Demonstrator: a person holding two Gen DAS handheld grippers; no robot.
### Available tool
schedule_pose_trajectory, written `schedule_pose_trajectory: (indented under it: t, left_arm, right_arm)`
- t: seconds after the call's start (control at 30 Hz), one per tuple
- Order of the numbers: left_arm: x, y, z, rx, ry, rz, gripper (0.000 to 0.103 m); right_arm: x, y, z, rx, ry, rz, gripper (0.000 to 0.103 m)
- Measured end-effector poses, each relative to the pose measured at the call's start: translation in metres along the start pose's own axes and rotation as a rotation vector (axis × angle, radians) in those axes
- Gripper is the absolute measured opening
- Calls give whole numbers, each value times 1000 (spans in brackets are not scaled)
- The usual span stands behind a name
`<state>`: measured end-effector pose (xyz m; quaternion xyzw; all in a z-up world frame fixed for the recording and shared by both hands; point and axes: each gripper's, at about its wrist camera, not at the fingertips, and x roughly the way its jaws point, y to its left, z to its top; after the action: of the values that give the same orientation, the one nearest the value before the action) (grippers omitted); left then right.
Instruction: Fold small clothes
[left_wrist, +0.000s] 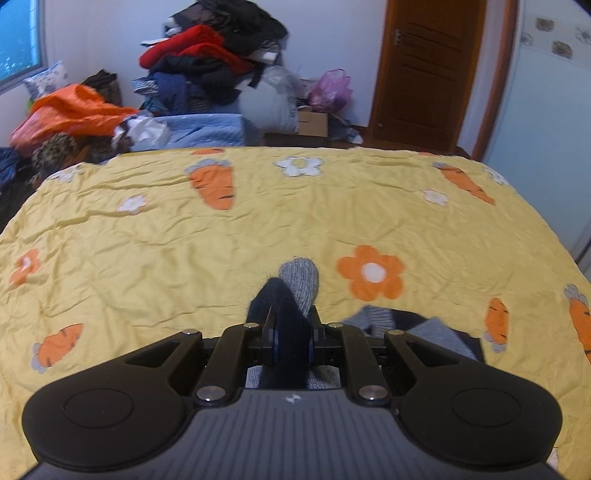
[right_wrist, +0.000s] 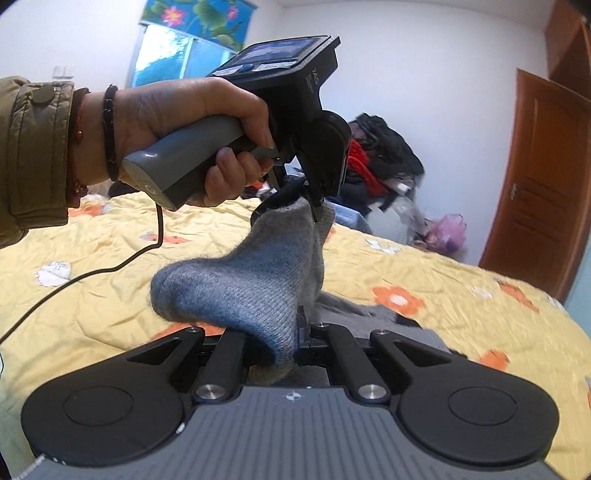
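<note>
A grey sock (right_wrist: 236, 291) with a dark navy cuff or toe hangs in the air above the bed, strung between the two grippers. Its upper end, where the dark band shows, is pinched by the left gripper (right_wrist: 317, 201), whose jaws are clenched on the fabric; in the left wrist view the same gripper (left_wrist: 291, 332) has the dark part of the sock (left_wrist: 284, 295) packed between its fingers, with the grey knit poking out past the tips. The sock's lower end runs down into the right gripper (right_wrist: 295, 339), which also grips it tight (the fingers themselves are mostly buried under the bulging grey knit, so only the fabric vanishing between them is plain). Whether this is one sock or a pair held together cannot be told; a second grey layer shows behind the first near the top.

More grey and dark clothing (right_wrist: 369, 314) lies on the yellow quilt (right_wrist: 110, 266) just beyond the right gripper, blurred and partly cut off by the gripper body. The person's left hand (right_wrist: 192, 129) wraps the grey handle, a cable trailing from it. Past the bed, a heap of clothes (left_wrist: 214, 59) is stacked against the wall, beside a brown door (left_wrist: 428, 66).
</note>
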<state>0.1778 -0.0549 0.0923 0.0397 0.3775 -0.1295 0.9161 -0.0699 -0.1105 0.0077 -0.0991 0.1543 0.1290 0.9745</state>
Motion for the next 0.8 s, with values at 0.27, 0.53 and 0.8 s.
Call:
schedule_pose_trajectory:
  t: [0.27, 0.53, 0.8]
  left_arm:
    - [22, -55, 0, 43, 30, -23, 13]
    - [49, -102, -5, 90, 73, -29, 13]
    - [62, -137, -13, 148, 94, -25, 13]
  right_arm:
    - [-10, -42, -21, 137, 30, -19, 10]
    - [-13, -75, -44, 299, 67, -10, 10]
    - [-8, -93, -57, 378, 89, 5, 10]
